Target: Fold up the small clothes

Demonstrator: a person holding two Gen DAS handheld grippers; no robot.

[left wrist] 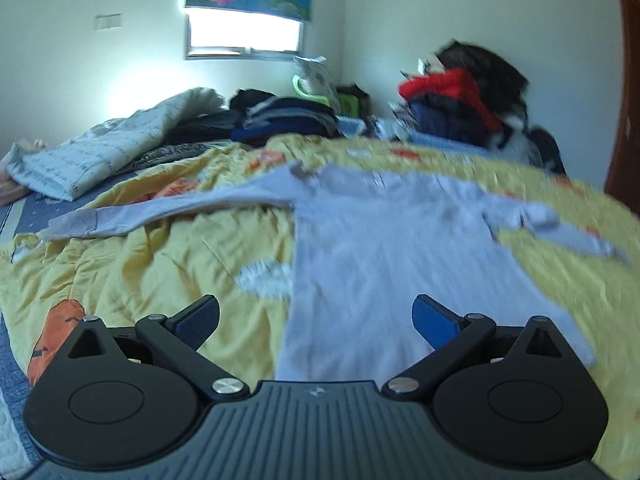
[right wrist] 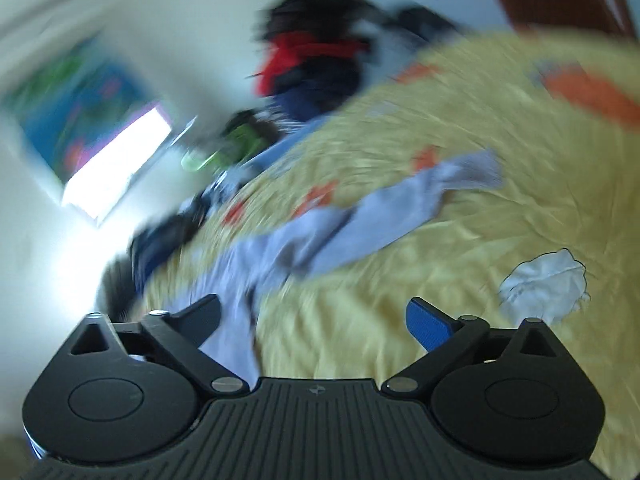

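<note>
A small pale lavender long-sleeved shirt (left wrist: 384, 248) lies spread flat on a yellow quilt (left wrist: 160, 272), its sleeves stretched out to both sides. My left gripper (left wrist: 316, 316) hovers open over the shirt's lower hem, with nothing between its blue pads. In the blurred, tilted right wrist view the same shirt (right wrist: 304, 240) lies crumpled on the quilt (right wrist: 460, 220), one sleeve reaching up to the right. My right gripper (right wrist: 314, 316) stands open above the shirt's near part, and its left finger overlaps the cloth in the picture. No cloth sits between its pads.
Piles of folded dark clothes (left wrist: 280, 120) and a red and black heap (left wrist: 464, 96) crowd the far end of the bed. A pale padded blanket (left wrist: 108, 148) lies at the left. A white patch (right wrist: 544, 284) is printed on the quilt. A window (left wrist: 244, 32) glares behind.
</note>
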